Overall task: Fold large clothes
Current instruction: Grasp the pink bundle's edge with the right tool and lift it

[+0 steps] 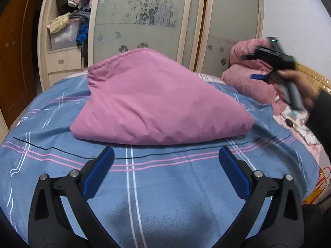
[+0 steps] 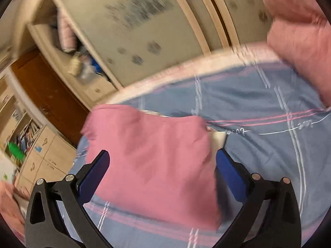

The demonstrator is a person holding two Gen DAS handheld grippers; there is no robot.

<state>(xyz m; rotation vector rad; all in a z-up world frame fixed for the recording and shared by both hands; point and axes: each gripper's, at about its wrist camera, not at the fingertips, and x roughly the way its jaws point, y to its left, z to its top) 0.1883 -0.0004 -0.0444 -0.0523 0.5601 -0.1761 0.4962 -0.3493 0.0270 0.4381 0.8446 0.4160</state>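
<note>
A pink garment [image 1: 157, 103] lies folded in a thick bundle on the blue striped bedspread [image 1: 165, 186]. My left gripper [image 1: 166, 161] hovers open just short of its near edge, nothing between the blue pads. In the left wrist view the right gripper [image 1: 275, 70] is a blurred black shape held by a hand, high at the right above the bed. In the right wrist view, the right gripper [image 2: 162, 165] is open above the pink garment [image 2: 153, 165], tilted and blurred by motion; nothing is held in it.
A pink padded quilt [image 1: 248, 76] is bunched at the head of the bed. Behind the bed stands a cream wardrobe [image 1: 144, 20] with frosted sliding doors and an open shelf full of clothes [image 1: 70, 20]. A brown door [image 1: 14, 62] is at the left.
</note>
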